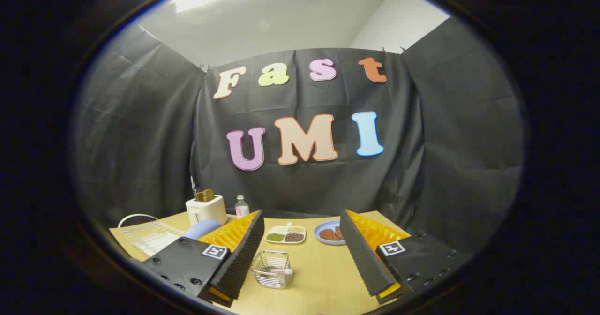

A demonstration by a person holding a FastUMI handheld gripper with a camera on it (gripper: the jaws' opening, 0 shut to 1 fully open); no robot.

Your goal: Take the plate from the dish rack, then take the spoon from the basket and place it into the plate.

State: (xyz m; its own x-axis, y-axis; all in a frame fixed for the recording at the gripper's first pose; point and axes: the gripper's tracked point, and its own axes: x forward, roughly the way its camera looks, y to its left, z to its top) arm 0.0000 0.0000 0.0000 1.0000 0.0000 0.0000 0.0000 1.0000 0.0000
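The jaws point(300, 263) stand wide apart over the wooden tabletop point(323, 277), holding nothing; each of the two fingers carries a small square black-and-white marker on its black body and orange ribbing along its inner back.

Between the fingers, close in, sits one small wire basket point(272, 269). A pale spoon point(281, 271) lies in it, its end poking toward the right side.

Beyond the basket, farther along the tabletop, there is one white divided dish point(286, 234) with four compartments of grains or beans, green and dark ones among them. Just right of it is one blue plate point(323, 233) with brown pieces of food on it, partly hidden behind the right finger.

Off to the left lies one white dish rack point(147, 236) with a looped handle. A pale blue rounded thing point(201, 228), possibly the plate, shows just behind the left finger, which covers most of it, so I cannot tell for sure.

Behind that stands one white toaster point(206, 208) with brown slices sticking out of the top, and beside it one small clear bottle point(242, 207) with a pinkish label too small to read.
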